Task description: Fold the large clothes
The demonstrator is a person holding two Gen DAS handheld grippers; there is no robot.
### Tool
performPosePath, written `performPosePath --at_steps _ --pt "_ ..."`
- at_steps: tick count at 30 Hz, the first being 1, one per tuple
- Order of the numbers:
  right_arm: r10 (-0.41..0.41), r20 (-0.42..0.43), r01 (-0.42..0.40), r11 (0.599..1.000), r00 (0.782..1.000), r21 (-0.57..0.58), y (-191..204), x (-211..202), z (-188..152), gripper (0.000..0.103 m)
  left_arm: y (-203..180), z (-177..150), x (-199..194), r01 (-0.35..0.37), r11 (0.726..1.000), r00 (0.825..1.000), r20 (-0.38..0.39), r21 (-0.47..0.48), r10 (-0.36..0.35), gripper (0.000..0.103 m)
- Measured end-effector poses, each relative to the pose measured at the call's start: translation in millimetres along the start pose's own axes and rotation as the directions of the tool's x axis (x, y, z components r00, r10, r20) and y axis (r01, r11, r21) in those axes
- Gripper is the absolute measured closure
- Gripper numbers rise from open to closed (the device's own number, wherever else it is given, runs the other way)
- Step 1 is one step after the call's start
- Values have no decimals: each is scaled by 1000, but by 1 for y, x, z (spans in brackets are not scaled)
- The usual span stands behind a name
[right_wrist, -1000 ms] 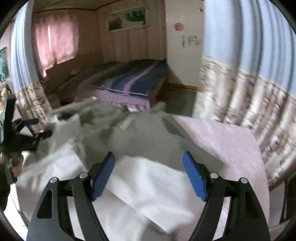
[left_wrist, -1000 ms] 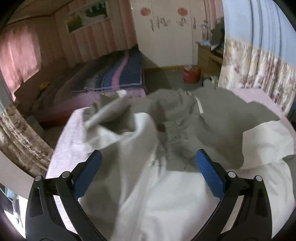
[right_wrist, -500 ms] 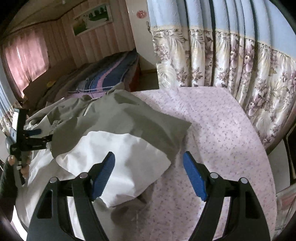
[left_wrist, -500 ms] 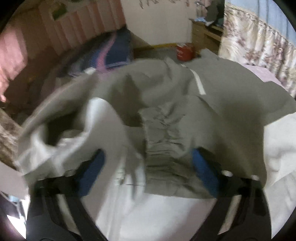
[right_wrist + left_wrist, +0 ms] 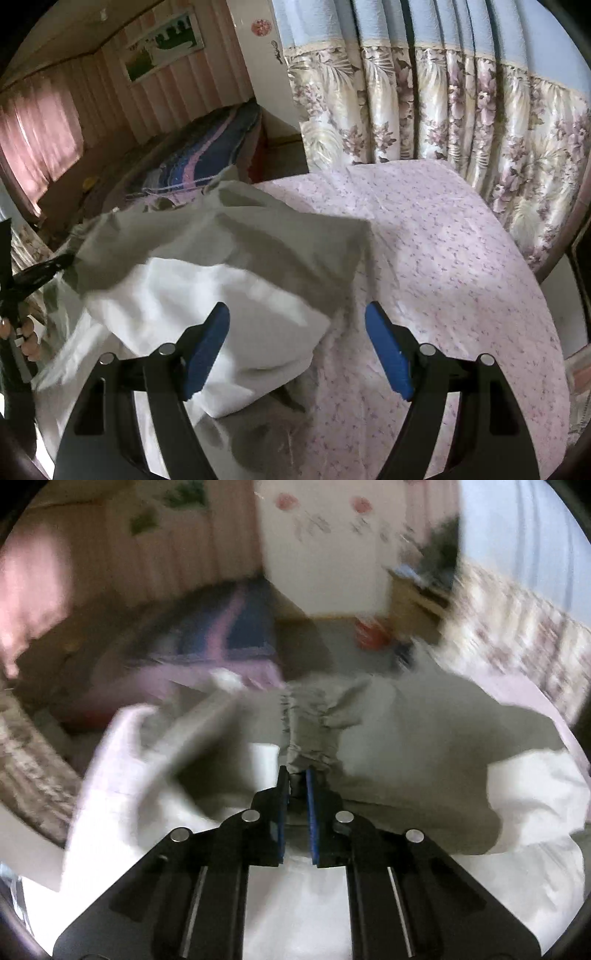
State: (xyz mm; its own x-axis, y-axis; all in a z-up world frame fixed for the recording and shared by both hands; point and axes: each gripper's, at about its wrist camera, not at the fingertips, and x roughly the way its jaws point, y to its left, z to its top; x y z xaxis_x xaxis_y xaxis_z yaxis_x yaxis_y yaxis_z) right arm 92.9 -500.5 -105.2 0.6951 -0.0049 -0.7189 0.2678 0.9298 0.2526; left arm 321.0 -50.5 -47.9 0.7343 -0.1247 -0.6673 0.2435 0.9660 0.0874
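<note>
Left wrist view shows the left gripper (image 5: 295, 775) clamped on the gathered elastic waistband (image 5: 308, 731) of the large grey-and-white cloth garment (image 5: 424, 731), which lies rumpled over the pink floral bedsheet (image 5: 443, 258). Right wrist view shows the right gripper (image 5: 297, 325) with jaws wide apart, holding nothing, above the garment's white edge beside the flowered curtain (image 5: 443, 110).
</note>
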Motion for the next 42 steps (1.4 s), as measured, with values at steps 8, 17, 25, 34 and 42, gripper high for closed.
performPosePath --at_steps 8,17,25,34,42 --pt "119 -108 -115 993 987 40 -4 56 6 27 32 -20 0 -69 996 997 -31 -64 67 94" --pt "78 -107 -91 988 991 -123 23 86 19 94 23 -31 -2 -91 995 995 -47 -31 90 93" --pt "-202 150 244 902 968 -357 22 27 86 99 -56 -25 2 -47 995 999 -20 82 49 90" --pt "-287 -100 244 919 953 -309 -29 98 63 78 -42 -25 67 -87 995 985 -148 38 92 100" --pt "-210 107 227 956 972 -186 -15 15 63 25 -64 -20 44 -8 993 994 -105 114 20 24"
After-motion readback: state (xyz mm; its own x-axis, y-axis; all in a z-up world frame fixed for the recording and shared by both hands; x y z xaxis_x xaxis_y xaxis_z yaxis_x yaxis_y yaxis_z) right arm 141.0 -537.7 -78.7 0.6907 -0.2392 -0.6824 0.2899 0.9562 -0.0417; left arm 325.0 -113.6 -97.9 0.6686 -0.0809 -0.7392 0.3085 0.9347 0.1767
